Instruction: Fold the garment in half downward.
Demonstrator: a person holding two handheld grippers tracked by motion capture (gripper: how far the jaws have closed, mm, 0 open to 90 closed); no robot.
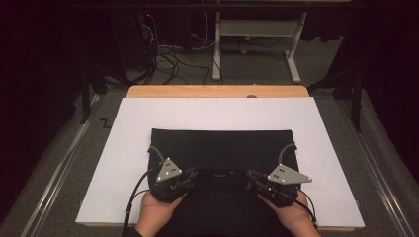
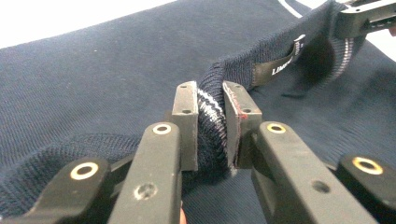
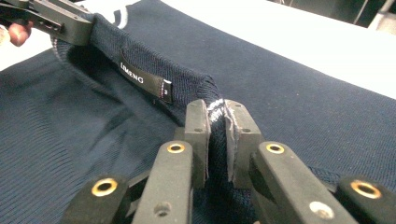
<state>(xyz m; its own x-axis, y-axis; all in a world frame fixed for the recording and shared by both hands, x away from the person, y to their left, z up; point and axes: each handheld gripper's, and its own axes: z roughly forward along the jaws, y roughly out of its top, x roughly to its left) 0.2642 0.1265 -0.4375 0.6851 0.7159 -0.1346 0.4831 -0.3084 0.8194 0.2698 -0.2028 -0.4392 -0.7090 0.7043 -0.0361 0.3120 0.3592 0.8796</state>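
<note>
A dark navy knitted sweater (image 1: 221, 148) lies folded on the white sheet (image 1: 217, 111), its ribbed collar toward me. My left gripper (image 1: 192, 174) is shut on the collar (image 2: 211, 116), whose white stripe shows between the pads. My right gripper (image 1: 250, 176) is shut on the collar (image 3: 215, 112) at the other side of the neck opening. A black label (image 3: 142, 80) with white letters hangs inside the neck between the two grips. The other gripper's jaws (image 2: 364, 16) hold the far end of the collar in the left gripper view.
The white sheet covers a wooden table (image 1: 217, 91) whose far edge shows. Metal rails (image 1: 59, 168) run along both sides. A white desk frame (image 1: 257, 44) and loose cables (image 1: 168, 59) stand on the floor beyond.
</note>
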